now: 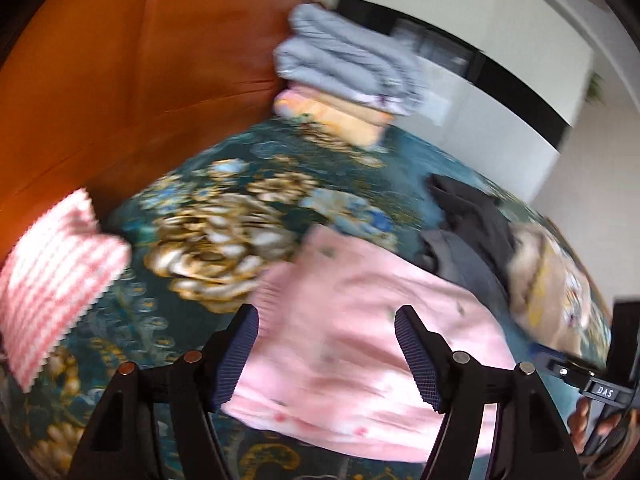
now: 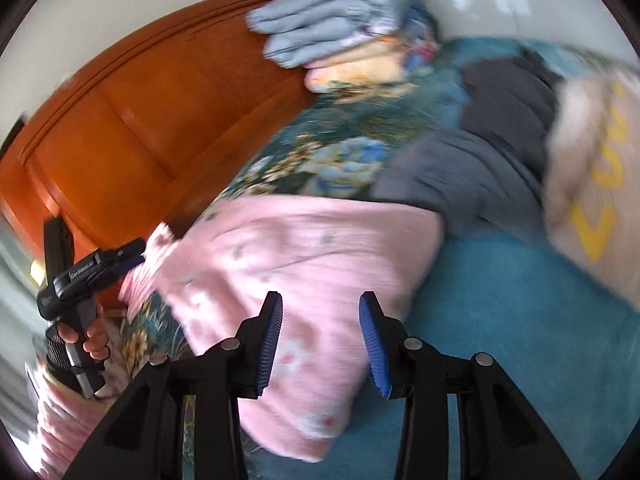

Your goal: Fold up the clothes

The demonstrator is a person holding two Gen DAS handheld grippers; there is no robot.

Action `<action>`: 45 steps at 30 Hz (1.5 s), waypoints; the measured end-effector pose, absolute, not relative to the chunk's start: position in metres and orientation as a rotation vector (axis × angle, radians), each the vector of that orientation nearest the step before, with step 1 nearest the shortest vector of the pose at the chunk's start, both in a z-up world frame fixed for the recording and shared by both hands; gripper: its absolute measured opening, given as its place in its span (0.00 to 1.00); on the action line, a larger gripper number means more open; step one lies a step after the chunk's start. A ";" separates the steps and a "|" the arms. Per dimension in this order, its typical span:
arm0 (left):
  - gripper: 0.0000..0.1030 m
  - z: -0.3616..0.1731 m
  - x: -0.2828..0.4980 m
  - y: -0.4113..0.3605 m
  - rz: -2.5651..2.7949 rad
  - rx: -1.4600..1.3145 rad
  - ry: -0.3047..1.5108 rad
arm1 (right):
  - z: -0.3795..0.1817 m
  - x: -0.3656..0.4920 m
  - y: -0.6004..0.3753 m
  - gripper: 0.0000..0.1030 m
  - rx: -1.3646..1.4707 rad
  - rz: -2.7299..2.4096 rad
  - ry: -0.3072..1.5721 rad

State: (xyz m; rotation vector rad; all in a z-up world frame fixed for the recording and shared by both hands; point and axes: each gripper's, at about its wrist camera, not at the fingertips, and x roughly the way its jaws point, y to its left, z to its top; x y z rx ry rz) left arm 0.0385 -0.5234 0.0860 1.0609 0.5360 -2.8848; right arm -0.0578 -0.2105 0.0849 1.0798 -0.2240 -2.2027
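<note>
A pink garment with small flower prints lies folded in a rough rectangle on the teal floral bedspread. My left gripper hovers over its left part, open, with nothing pinched between the blue pads. My right gripper hangs over the same pink garment near its right end, open too, its pads apart and clear of the cloth. The left gripper also shows in the right wrist view, held by a hand at the garment's far left edge.
A heap of dark grey clothes and a beige garment with yellow letters lie to the right. Folded grey-blue and peach bedding is stacked by the orange wooden headboard. A pink checked pillow sits at the left.
</note>
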 end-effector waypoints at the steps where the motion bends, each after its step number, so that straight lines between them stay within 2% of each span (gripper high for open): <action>1: 0.72 0.078 0.035 -0.519 -2.897 1.087 0.546 | 0.084 -0.050 -0.219 0.40 1.076 -2.183 -0.189; 6: 0.72 0.037 0.018 -0.533 -2.778 1.211 0.626 | 0.049 -0.036 -0.237 0.40 1.165 -2.155 -0.099; 10: 0.72 0.036 0.015 -0.544 -2.760 1.202 0.706 | 0.017 -0.046 -0.235 0.40 1.286 -2.133 -0.182; 13: 0.72 0.043 0.021 -0.540 -2.740 1.191 0.700 | 0.019 -0.044 -0.233 0.40 1.291 -2.136 -0.190; 15: 0.72 0.051 0.033 -0.534 -2.738 1.162 0.676 | 0.030 -0.034 -0.229 0.40 1.251 -2.142 -0.176; 21: 0.72 0.064 0.084 -0.495 -2.709 1.173 0.437 | 0.039 0.002 -0.204 0.40 1.172 -2.176 -0.149; 26: 0.77 0.042 0.105 -0.483 -2.628 1.106 0.386 | 0.017 0.030 -0.197 0.40 1.197 -2.177 -0.184; 28: 0.84 0.030 0.102 -0.477 -2.592 1.098 0.350 | 0.006 0.039 -0.200 0.40 1.208 -2.192 -0.157; 29: 0.86 0.024 0.100 -0.473 -2.578 1.096 0.325 | 0.001 0.044 -0.202 0.42 1.214 -2.200 -0.143; 30: 0.94 0.018 0.098 -0.469 -2.564 1.095 0.300 | -0.004 0.048 -0.203 0.51 1.220 -2.207 -0.129; 31: 0.99 0.012 0.096 -0.465 -2.555 1.094 0.272 | -0.009 0.053 -0.204 0.55 1.225 -2.214 -0.116; 34: 1.00 -0.002 0.087 -0.456 -2.552 1.088 0.221 | -0.012 0.065 -0.215 0.61 1.173 -2.277 -0.018; 36: 1.00 -0.010 0.081 -0.453 -2.548 1.080 0.225 | -0.012 0.065 -0.224 0.71 1.156 -2.314 0.002; 43: 1.00 -0.029 0.063 -0.454 -2.502 1.190 0.218 | -0.017 0.058 -0.248 0.72 1.182 -2.457 0.069; 45: 1.00 -0.031 0.061 -0.455 -2.497 1.198 0.227 | -0.019 0.057 -0.254 0.79 1.193 -2.464 0.112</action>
